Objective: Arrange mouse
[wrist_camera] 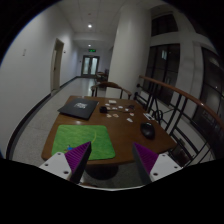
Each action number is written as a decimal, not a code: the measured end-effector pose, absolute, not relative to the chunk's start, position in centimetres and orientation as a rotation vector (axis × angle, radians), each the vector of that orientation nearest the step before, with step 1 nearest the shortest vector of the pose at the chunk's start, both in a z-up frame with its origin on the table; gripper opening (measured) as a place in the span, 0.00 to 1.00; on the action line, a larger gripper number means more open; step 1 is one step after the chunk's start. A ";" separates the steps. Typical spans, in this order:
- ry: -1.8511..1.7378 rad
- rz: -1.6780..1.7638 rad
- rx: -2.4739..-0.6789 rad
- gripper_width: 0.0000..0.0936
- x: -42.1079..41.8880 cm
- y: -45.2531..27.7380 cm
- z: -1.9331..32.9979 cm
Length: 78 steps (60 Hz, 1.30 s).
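Observation:
A dark mouse lies on the wooden table, to the right of a green mat. My gripper hangs above the table's near edge, well short of the mouse. Its fingers are wide apart with nothing between them; the purple pads face inward. The mouse lies ahead of the right finger.
A closed dark laptop lies at the far left of the table. Several small white items and a dark object lie at the far side. A wooden railing runs on the right. A corridor with a pillar extends beyond.

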<state>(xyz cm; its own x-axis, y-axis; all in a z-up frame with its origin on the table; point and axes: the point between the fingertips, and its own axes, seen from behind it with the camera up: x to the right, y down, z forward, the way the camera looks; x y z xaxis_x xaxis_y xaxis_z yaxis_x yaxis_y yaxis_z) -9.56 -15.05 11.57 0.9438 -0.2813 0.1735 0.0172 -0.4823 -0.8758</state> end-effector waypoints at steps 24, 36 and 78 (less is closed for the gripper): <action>0.362 -0.494 -2.125 0.90 8.8 -8.9 6.2; 0.416 -0.532 -2.168 0.89 17.3 -5.5 3.0; 0.490 -0.490 -2.169 0.43 24.0 3.3 -0.3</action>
<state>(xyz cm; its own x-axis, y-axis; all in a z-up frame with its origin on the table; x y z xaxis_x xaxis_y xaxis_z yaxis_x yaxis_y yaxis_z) 23.96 3.29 -0.31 0.8471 -0.5021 0.1742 -0.1744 -0.5723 -0.8013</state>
